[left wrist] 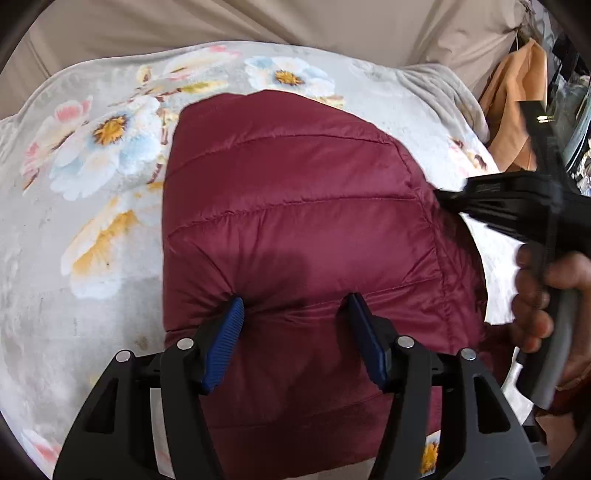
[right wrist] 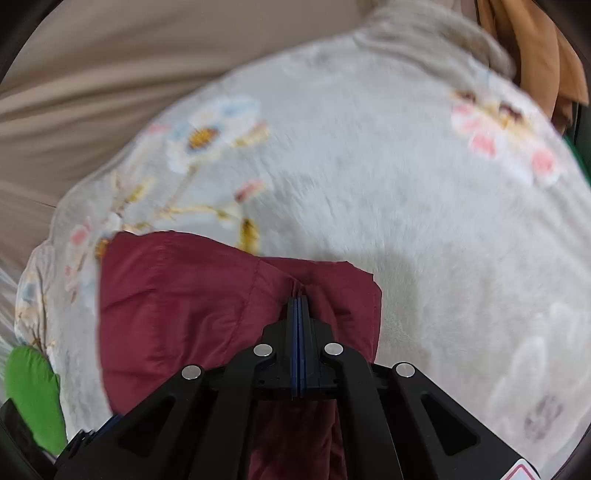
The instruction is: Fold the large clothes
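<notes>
A maroon quilted jacket lies on a floral blanket. My left gripper is open, its blue pads pressing down into the jacket's near part. My right gripper is shut on a pinch of the jacket's right edge. It also shows in the left wrist view, blurred, at the jacket's right side, with the person's hand behind it.
The blanket covers a bed, with a beige sheet beyond it. An orange cloth hangs at the far right. A green item lies at the blanket's left edge.
</notes>
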A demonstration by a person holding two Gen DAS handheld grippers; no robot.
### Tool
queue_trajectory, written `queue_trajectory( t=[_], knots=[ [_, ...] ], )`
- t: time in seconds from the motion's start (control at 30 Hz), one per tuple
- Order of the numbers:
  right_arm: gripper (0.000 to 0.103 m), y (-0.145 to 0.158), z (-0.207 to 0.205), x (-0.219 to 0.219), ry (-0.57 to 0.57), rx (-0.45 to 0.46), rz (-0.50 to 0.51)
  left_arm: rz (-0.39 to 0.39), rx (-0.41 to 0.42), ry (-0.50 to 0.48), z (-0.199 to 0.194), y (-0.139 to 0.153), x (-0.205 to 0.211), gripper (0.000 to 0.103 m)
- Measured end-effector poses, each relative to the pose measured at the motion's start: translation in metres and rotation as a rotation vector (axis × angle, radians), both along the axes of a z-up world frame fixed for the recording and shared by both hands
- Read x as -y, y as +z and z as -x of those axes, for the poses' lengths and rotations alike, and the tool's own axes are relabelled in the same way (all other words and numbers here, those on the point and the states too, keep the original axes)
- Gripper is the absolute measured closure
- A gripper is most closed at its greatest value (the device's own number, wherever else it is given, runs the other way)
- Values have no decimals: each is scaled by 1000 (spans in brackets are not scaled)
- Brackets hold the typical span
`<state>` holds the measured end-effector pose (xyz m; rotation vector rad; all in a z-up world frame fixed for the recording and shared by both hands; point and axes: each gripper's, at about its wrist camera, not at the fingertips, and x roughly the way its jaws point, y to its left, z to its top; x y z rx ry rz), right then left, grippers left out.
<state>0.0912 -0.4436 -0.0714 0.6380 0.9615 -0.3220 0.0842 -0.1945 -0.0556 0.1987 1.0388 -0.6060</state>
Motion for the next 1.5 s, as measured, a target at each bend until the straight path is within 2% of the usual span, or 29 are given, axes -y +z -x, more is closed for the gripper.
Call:
queue_trajectory(
  t=[0.2,0.37,0.43,0.5,0.53,0.57,0.67,0.77,0.87,1.07,1.2,1.33,1.43,1.5],
  knots=[
    [103,-44,-18,-7,42,-71,41,-21,26,-25,3,-12,12,44],
    [103,-51,-25,-16,69,-77,123,-58,39,-26,4,-19,18,44],
    [103,-34,-21,-14,47,-93,131,-78,33,-23,3,-18,19,44],
    [103,-2,-2,-13,31,-8,116,-80,16,-16,2,-12,17,44],
    [103,26,18,-19,40,51,114,-76,9,-12,3,-9,15,44],
    [103,43,34,-25,52,71,116,-72,3,-7,4,-4,12,44],
    [103,59,75,-43,94,77,37,-56,-8,0,13,13,-1,44],
    [103,46,105,-66,114,30,2,-57,-24,8,24,21,-11,44],
    [103,21,115,-82,128,-29,-7,-88,-42,11,35,15,-15,44],
    [103,-27,111,-93,128,-143,8,-158,-54,17,38,-6,-15,42],
    [103,-48,106,-92,109,-170,-23,-201,-61,18,37,-23,-11,41],
    [103,-59,98,-99,127,-177,27,-237,-43,17,36,-37,-7,39],
    [103,-57,96,-100,125,-183,35,-230,-61,23,31,-41,-8,38],
    [103,-52,101,-93,91,-170,-7,-163,-104,37,26,-31,-17,38]
  ],
)
